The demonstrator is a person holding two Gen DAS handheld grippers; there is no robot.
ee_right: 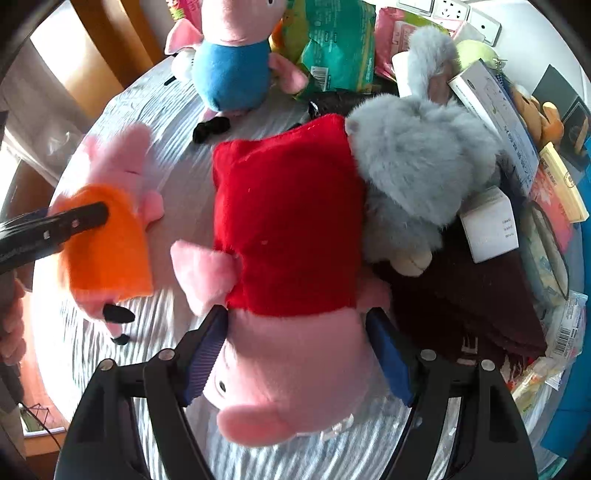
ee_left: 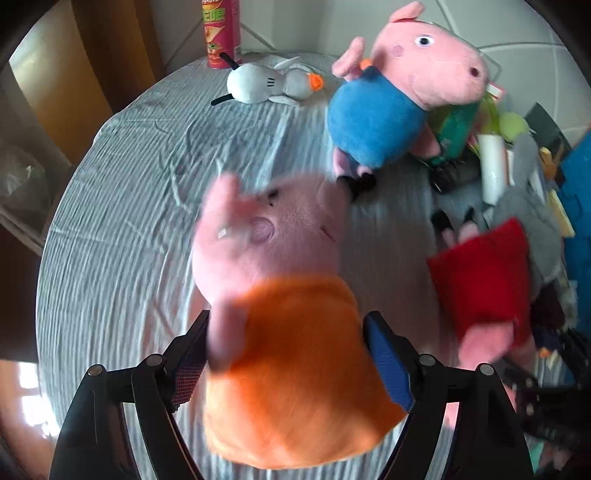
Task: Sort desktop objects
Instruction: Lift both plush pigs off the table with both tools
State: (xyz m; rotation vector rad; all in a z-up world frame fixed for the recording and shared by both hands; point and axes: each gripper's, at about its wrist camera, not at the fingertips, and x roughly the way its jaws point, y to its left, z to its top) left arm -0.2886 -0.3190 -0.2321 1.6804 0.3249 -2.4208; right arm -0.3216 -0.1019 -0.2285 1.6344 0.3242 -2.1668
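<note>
Your left gripper (ee_left: 286, 354) clamps the orange-dressed pig (ee_left: 291, 369); your right gripper (ee_right: 295, 354) clamps the red-dressed pig (ee_right: 288, 221). Only the left view shows the crisp can (ee_left: 221, 33).

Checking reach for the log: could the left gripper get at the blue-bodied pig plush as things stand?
Probably not yet. The left gripper is shut on the orange-bodied pig plush, so its jaws are full. The path itself looks free: bare cloth lies between it and the blue-bodied pig plush.

Place: a home, likely a bedroom
Evidence: striped bedsheet (ee_left: 129, 206), plush toys (ee_left: 402, 96), wall sockets (ee_right: 450, 9)
</note>
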